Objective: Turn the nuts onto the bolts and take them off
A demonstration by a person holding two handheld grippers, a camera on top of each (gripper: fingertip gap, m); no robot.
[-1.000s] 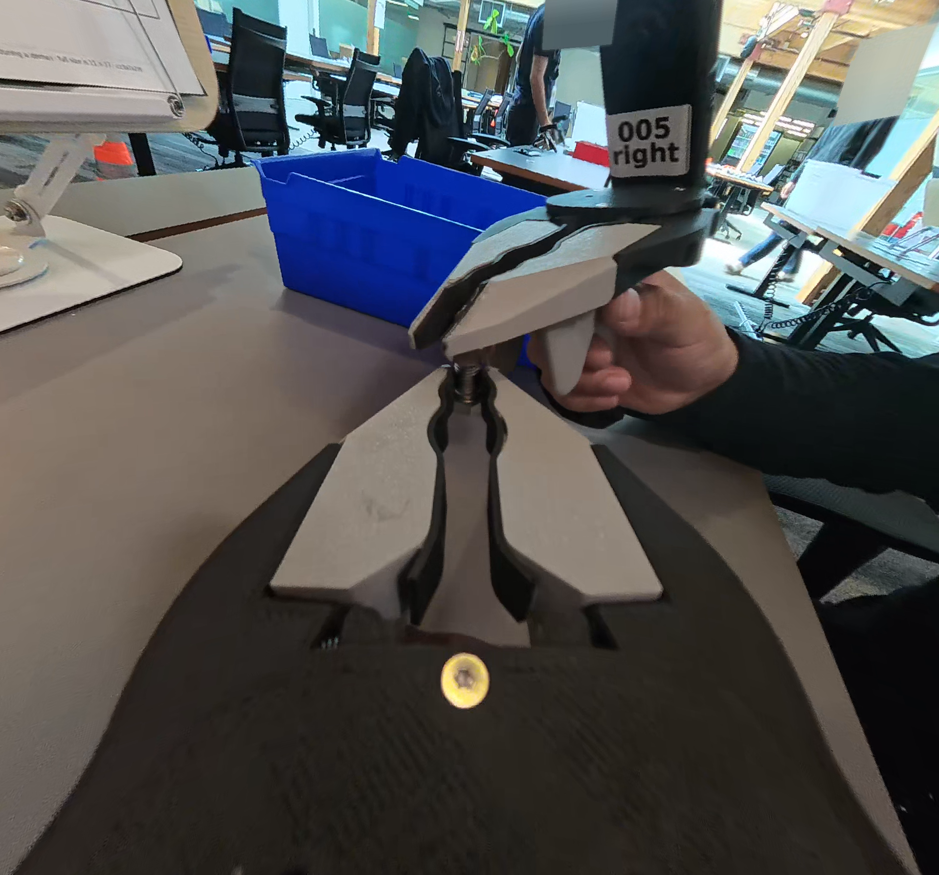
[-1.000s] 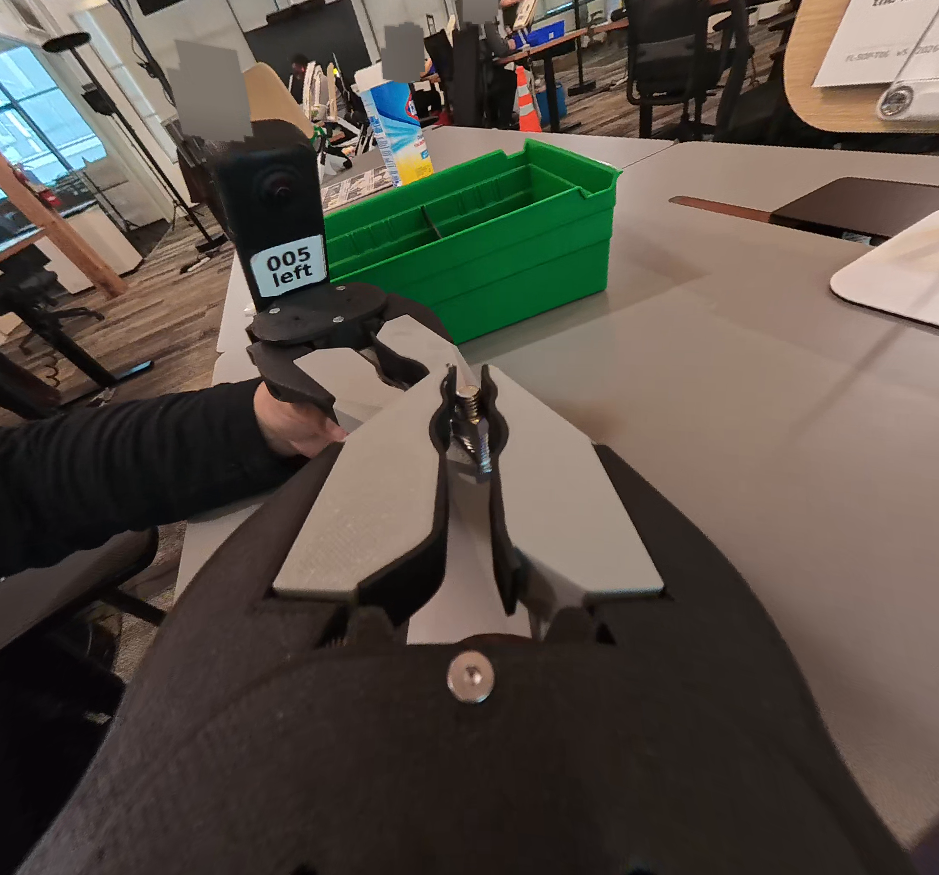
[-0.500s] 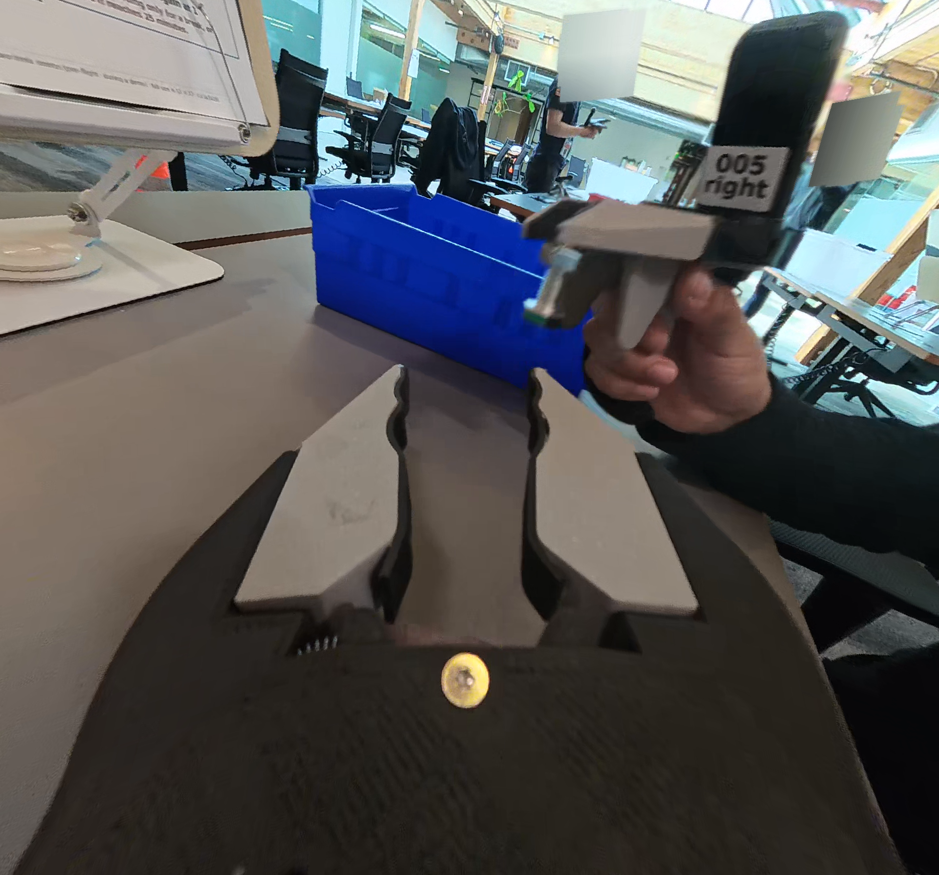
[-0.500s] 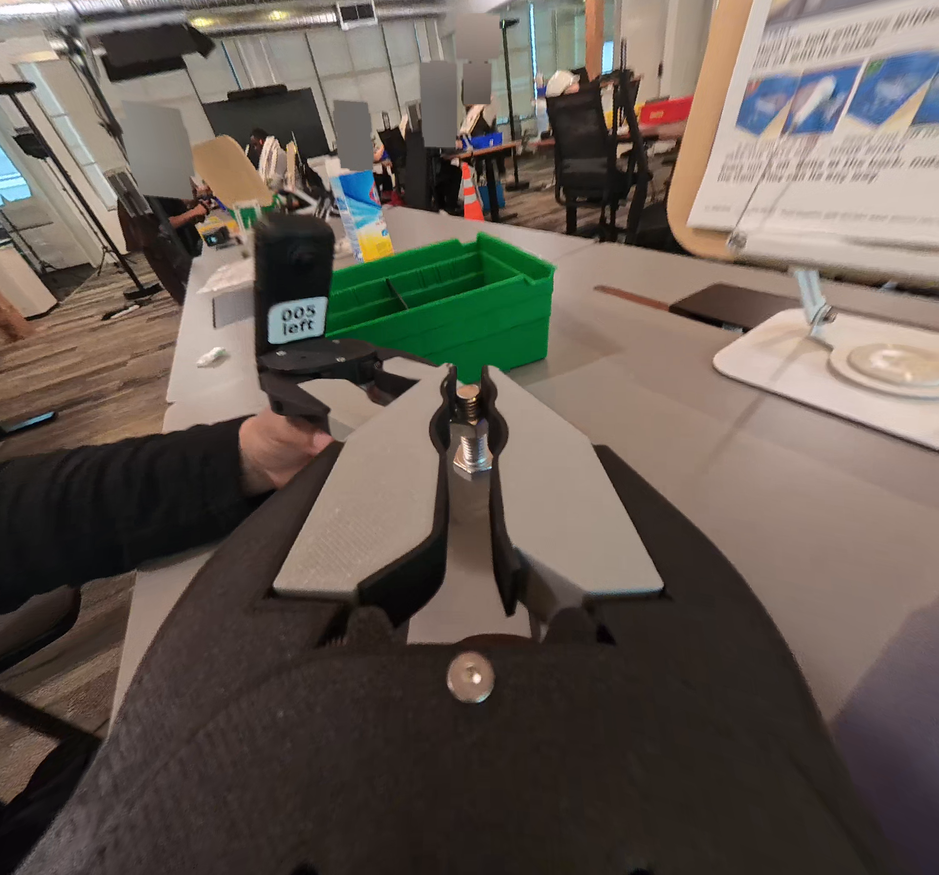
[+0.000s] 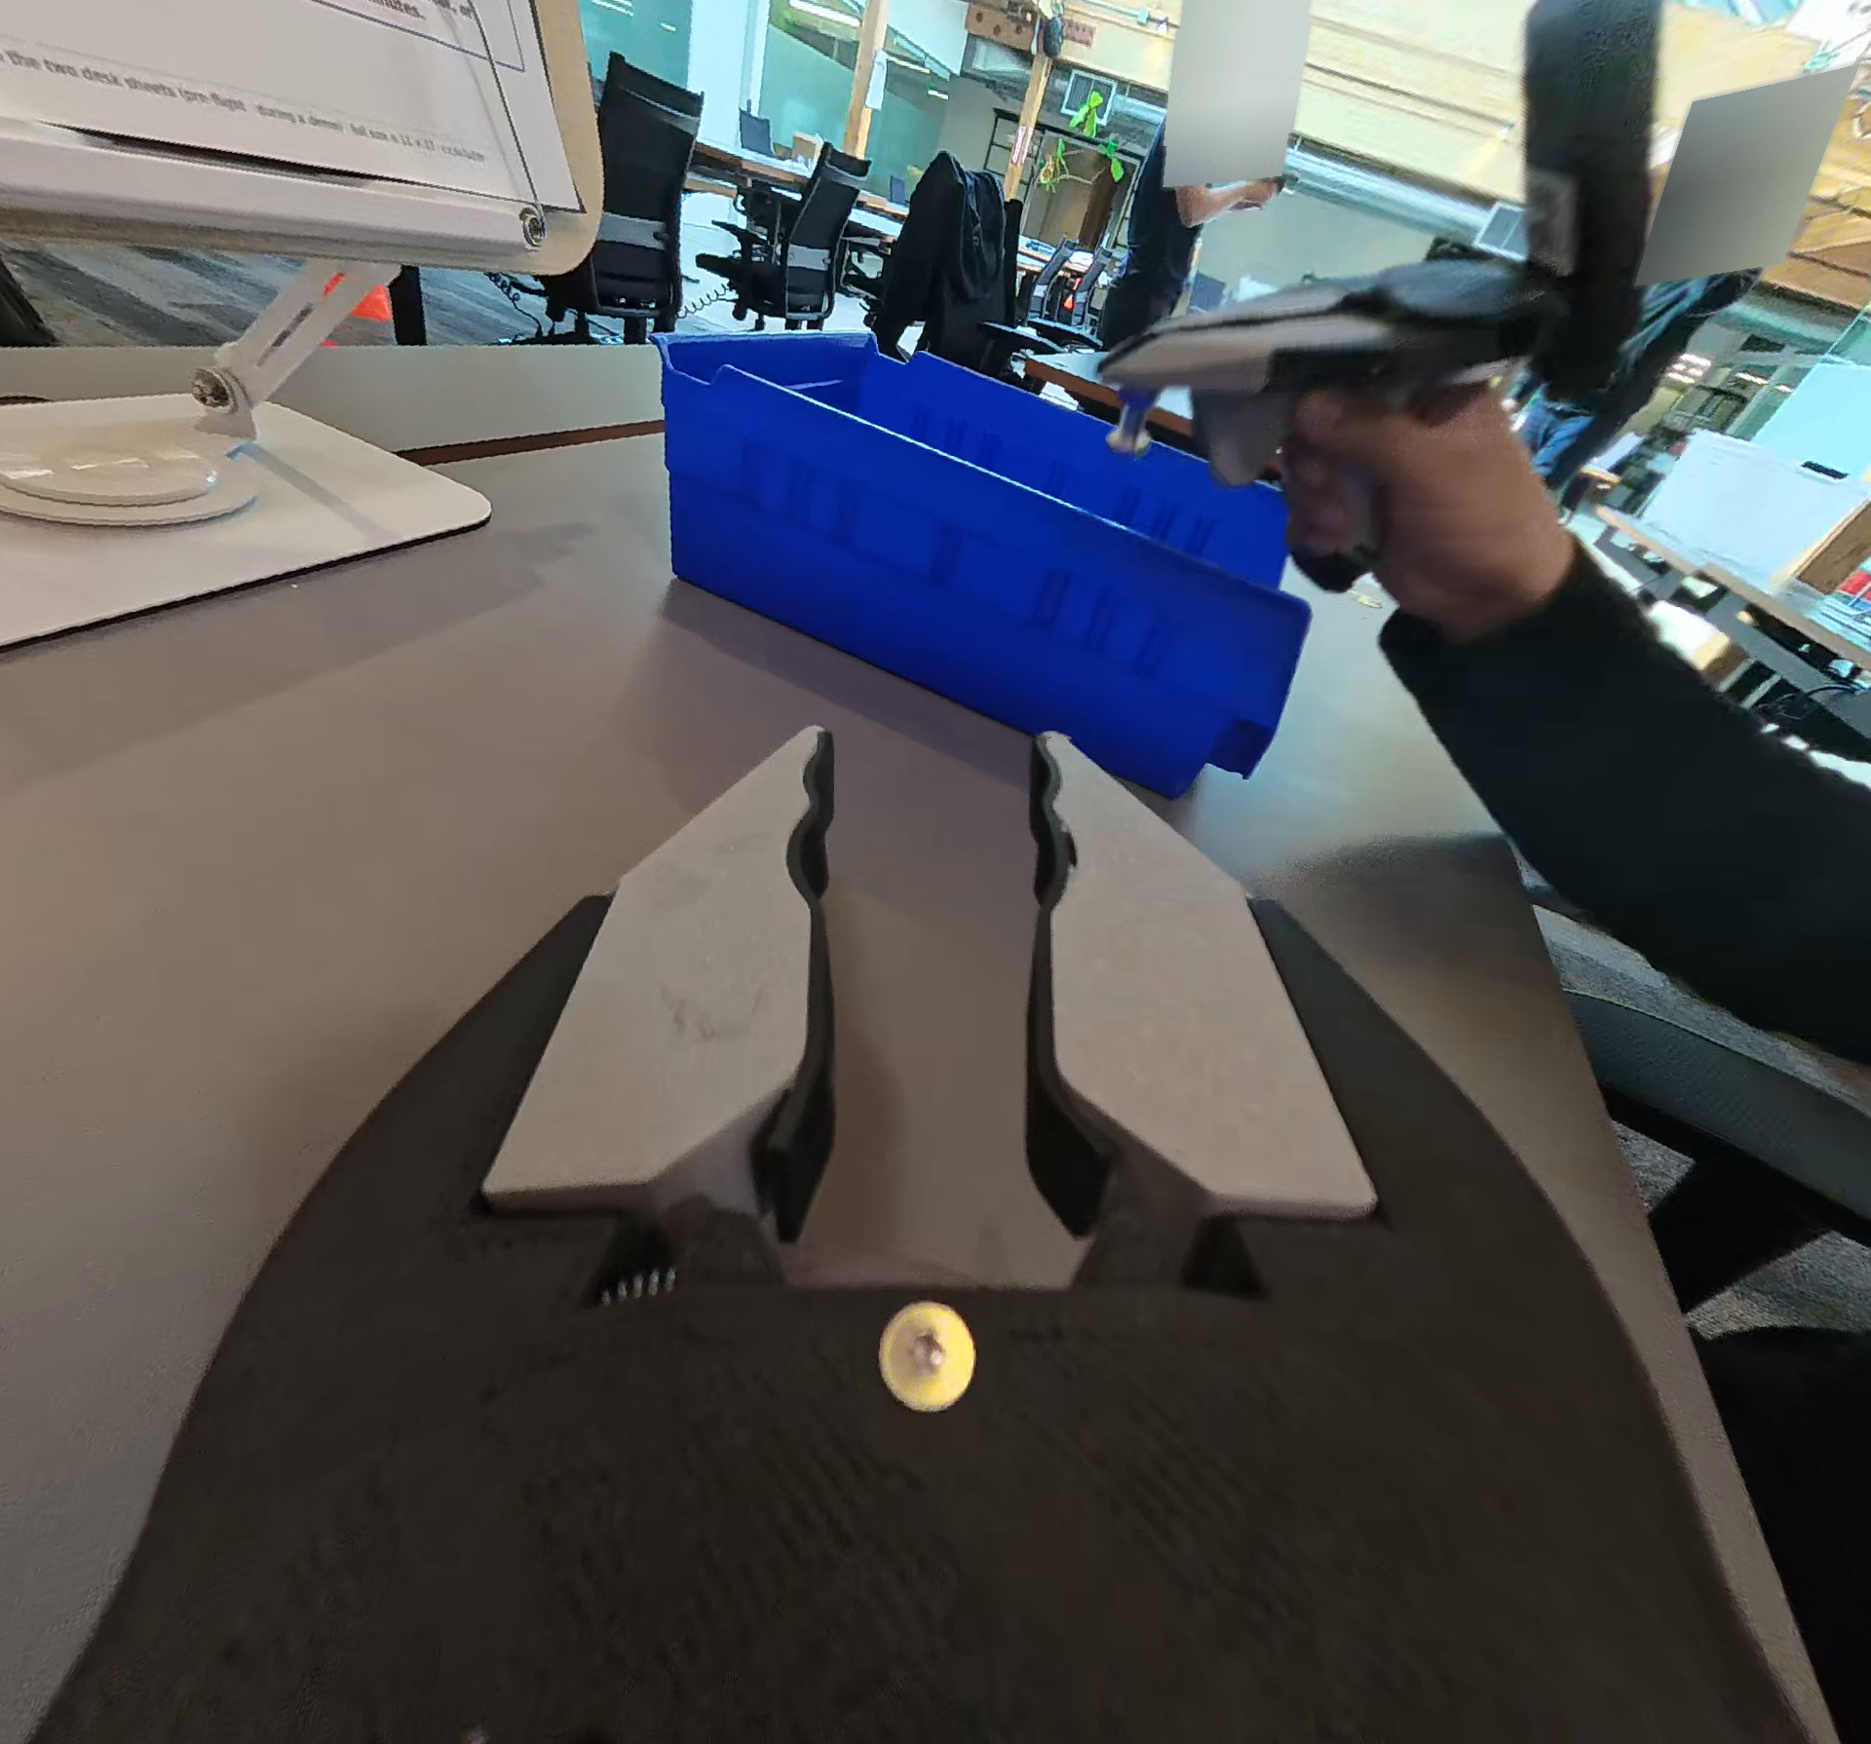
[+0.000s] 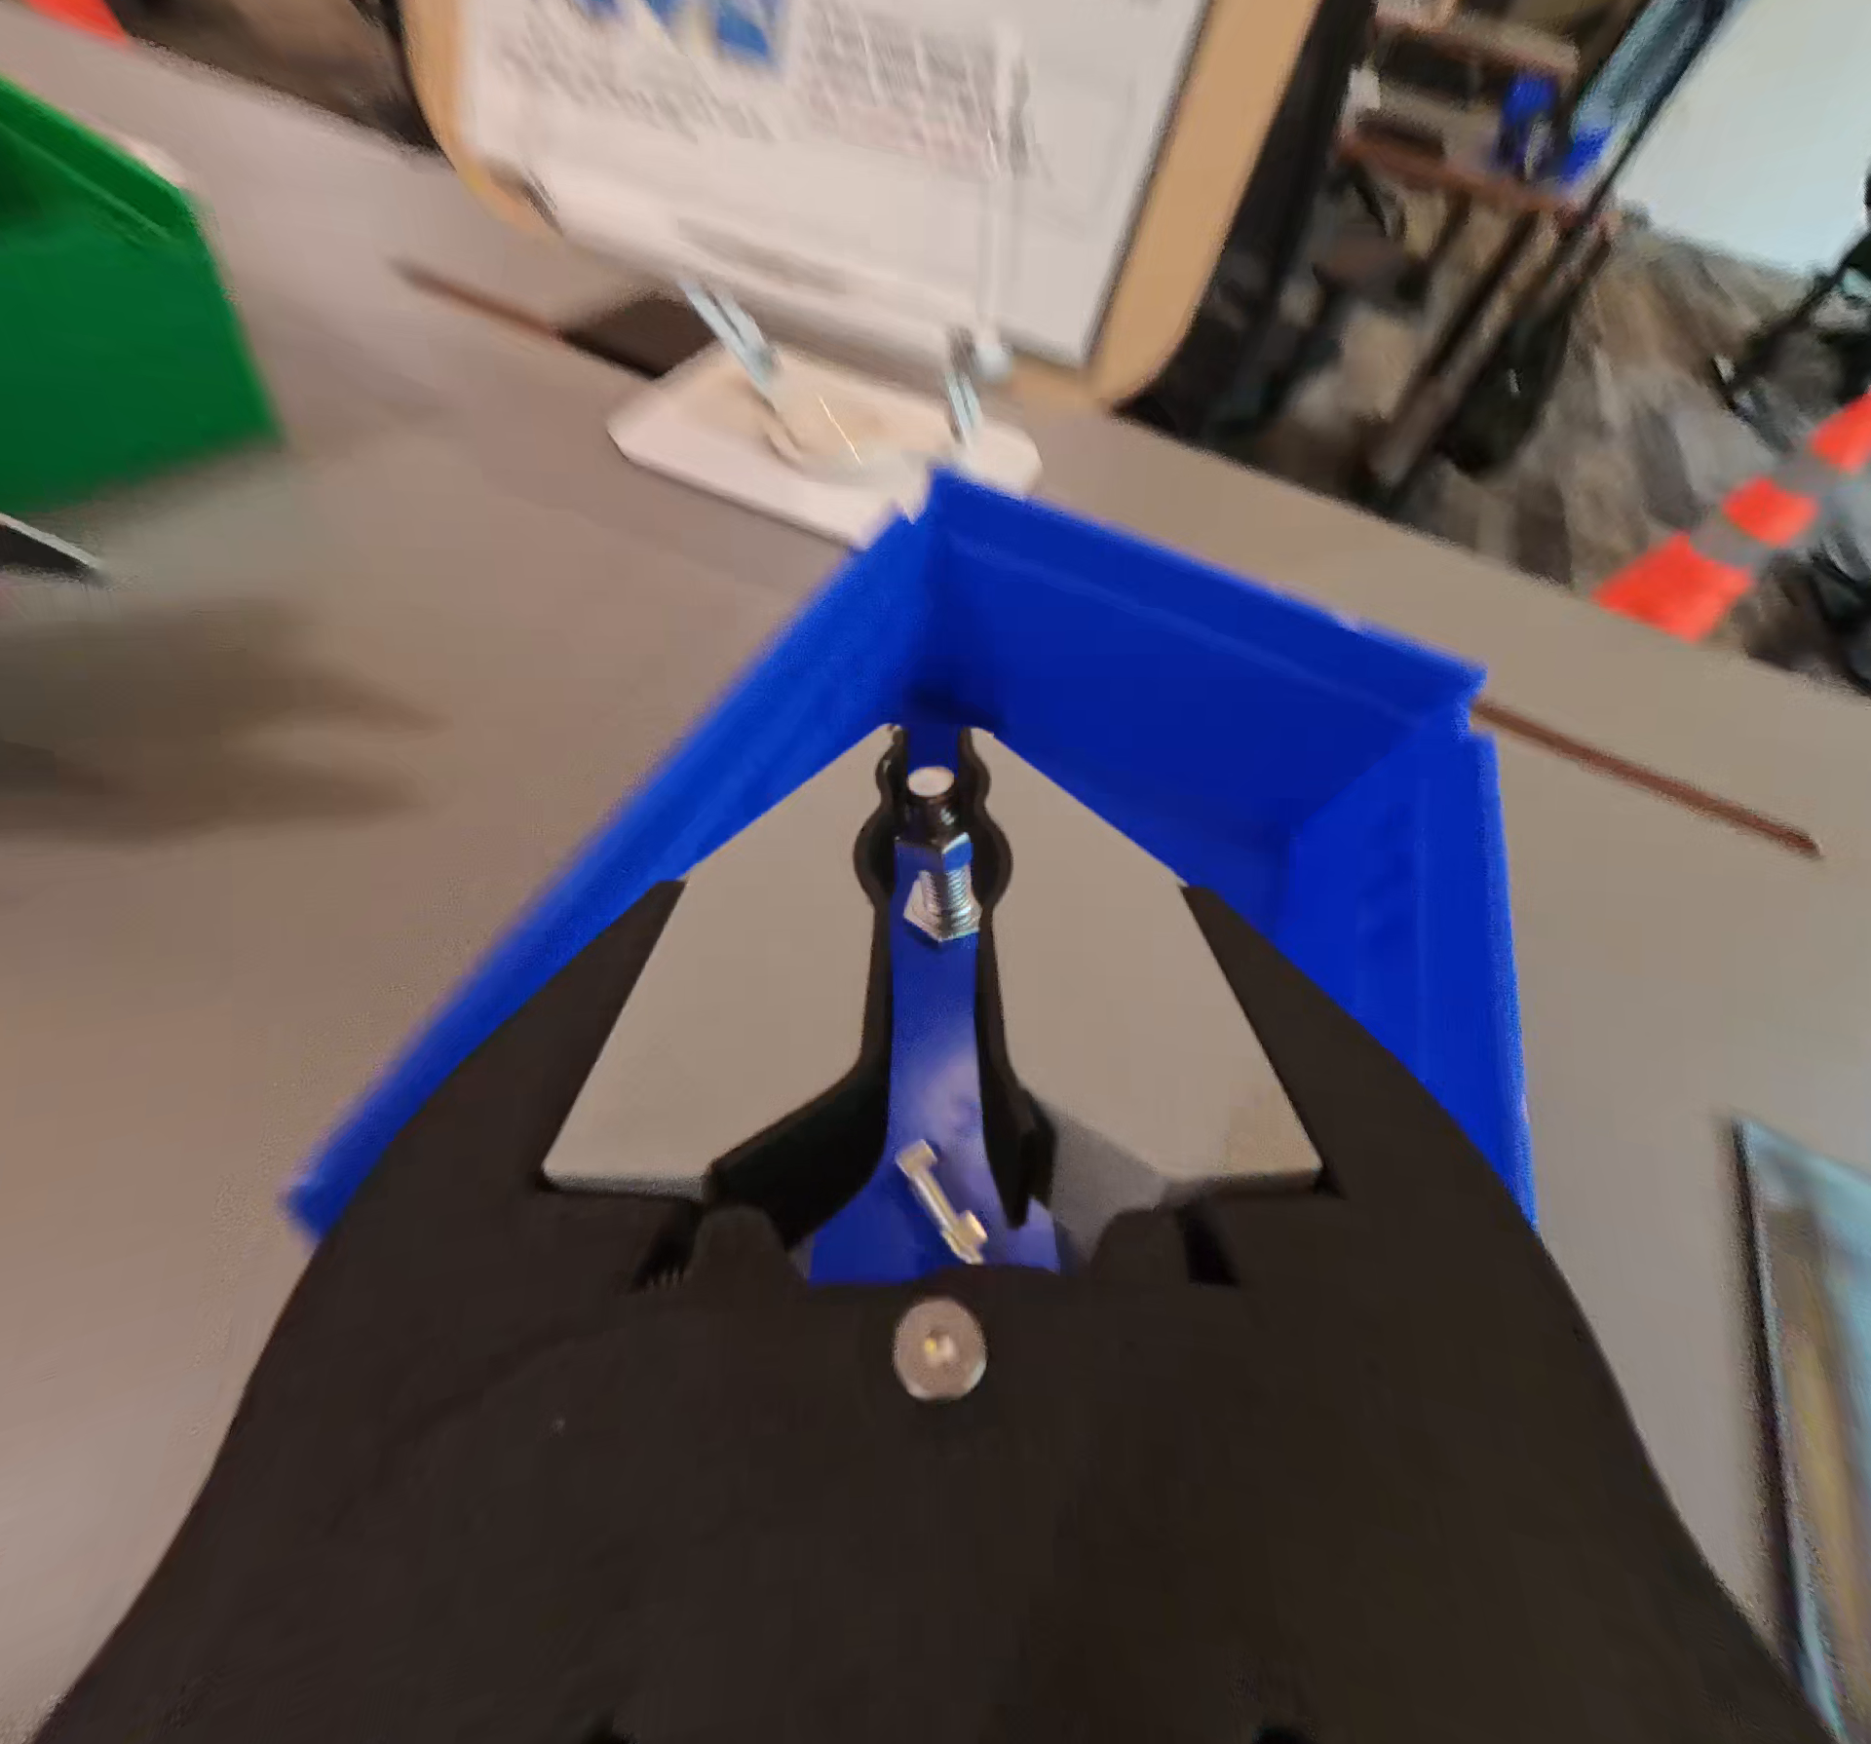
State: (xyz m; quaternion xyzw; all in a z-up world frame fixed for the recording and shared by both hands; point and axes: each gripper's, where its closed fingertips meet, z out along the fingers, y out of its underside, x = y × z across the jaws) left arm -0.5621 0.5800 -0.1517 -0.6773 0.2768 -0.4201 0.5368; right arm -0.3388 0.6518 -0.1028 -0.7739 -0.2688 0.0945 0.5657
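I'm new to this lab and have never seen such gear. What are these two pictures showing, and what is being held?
No robot here: a person holds a two-finger gripper in each hand, each carrying a camera looking along its fingers. The left wrist view shows the left gripper, open and empty, above the grey table. The right wrist view shows the right gripper shut on a silver bolt with a nut on it, above the blue plastic bin, where another bolt lies. A green bin stands farther left.

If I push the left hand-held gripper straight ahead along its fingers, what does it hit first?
Probably the blue bin. The left hand-held gripper is open and empty, pointing at the bin's near wall, with only bare table between. Depth is unclear.
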